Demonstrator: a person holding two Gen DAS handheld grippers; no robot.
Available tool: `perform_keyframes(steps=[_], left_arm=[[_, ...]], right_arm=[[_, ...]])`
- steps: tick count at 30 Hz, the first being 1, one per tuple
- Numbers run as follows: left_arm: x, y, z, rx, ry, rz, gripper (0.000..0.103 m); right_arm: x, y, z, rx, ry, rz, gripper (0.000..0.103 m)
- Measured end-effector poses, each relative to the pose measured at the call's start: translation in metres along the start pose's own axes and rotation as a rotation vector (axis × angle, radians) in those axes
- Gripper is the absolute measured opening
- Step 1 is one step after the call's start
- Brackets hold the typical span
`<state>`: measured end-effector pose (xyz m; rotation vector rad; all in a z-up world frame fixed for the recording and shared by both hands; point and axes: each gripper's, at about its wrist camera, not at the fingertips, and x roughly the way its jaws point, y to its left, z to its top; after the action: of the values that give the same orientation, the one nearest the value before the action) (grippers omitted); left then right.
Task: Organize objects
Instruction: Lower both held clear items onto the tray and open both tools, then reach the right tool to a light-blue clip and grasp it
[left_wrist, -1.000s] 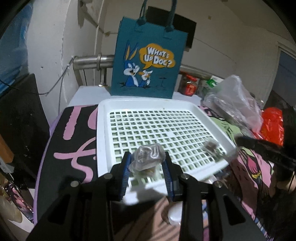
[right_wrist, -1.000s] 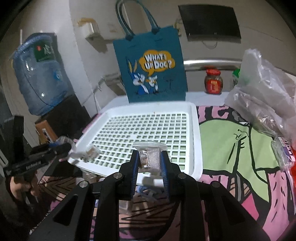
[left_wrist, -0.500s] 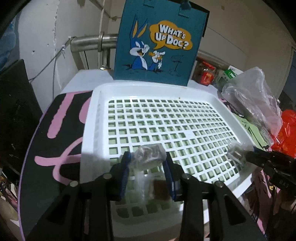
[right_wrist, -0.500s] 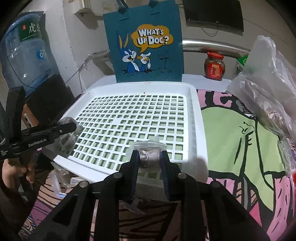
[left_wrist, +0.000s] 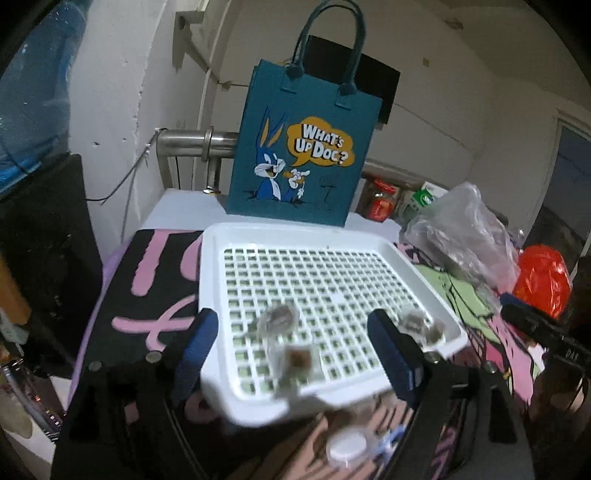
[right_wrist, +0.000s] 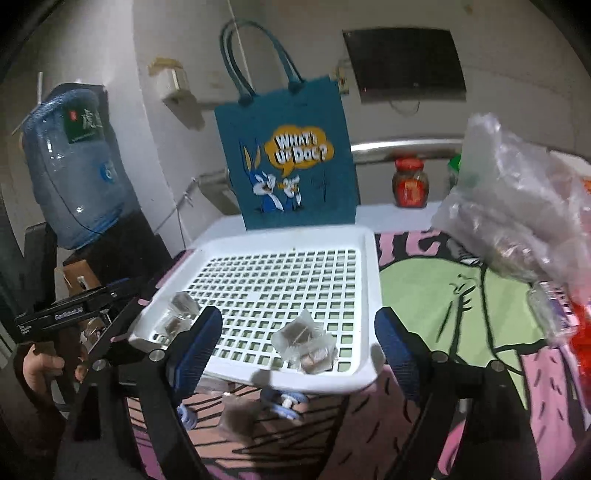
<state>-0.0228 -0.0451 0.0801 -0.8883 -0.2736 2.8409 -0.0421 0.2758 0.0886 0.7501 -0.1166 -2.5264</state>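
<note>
Release has just been made by both tools: left tool (left_wrist: 291, 347) and right tool (right_wrist: 299, 339) are now spread apart, and each clear packet (left_wrist: 284, 332) (right_wrist: 304, 345) is left between the fingers on the white tray (right_wrist: 369, 280), so more items can be fetched.

Two clear wrapped packets (right_wrist: 304, 349) (right_wrist: 177, 314) on white grid tray (right_wrist: 369, 280)

Left gripper (left_wrist: 295, 343) and right gripper (right_wrist: 297, 338), jaws wide apart.
</note>
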Motion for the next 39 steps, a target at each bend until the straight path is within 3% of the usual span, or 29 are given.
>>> perform_keyframes(steps=[5, 14, 16, 18, 22, 26, 29, 32, 38, 39], left_arm=[[-0.010, -0.014, -0.030, 0.032, 0.060, -0.006, 0.084], [0.009, -0.041, -0.069, 0.109, 0.221, -0.046, 0.083], [0.015, -0.042, -0.072, 0.110, 0.238, -0.044, 0.080], [0.019, -0.040, -0.072, 0.099, 0.254, -0.047, 0.069], [0.025, -0.036, -0.072, 0.076, 0.259, -0.052, 0.066], [0.025, -0.038, -0.071, 0.081, 0.252, -0.072, 0.054], [0.023, -0.038, -0.071, 0.080, 0.249, -0.100, 0.039], [0.020, -0.037, -0.072, 0.063, 0.250, -0.111, 0.039], [-0.003, -0.034, -0.069, 0.044, 0.173, -0.128, 0.039], [-0.007, -0.033, -0.067, 0.041, 0.157, -0.127, 0.039]], right_arm=[[-0.012, 0.007, -0.012, -0.032, 0.026, -0.005, 0.085], [0.025, 0.014, -0.058, -0.070, 0.252, -0.017, 0.085], [0.031, 0.011, -0.061, -0.054, 0.270, -0.003, 0.085], [0.036, 0.008, -0.061, -0.049, 0.283, -0.006, 0.084], [0.050, 0.013, -0.062, -0.066, 0.316, -0.006, 0.078], [0.059, 0.016, -0.059, -0.058, 0.321, -0.008, 0.072], [0.065, 0.016, -0.058, -0.043, 0.331, 0.014, 0.054], [0.065, 0.014, -0.059, -0.014, 0.337, 0.061, 0.032], [0.047, 0.018, -0.062, -0.015, 0.290, 0.073, 0.032], [0.042, 0.018, -0.062, -0.013, 0.278, 0.076, 0.025]])
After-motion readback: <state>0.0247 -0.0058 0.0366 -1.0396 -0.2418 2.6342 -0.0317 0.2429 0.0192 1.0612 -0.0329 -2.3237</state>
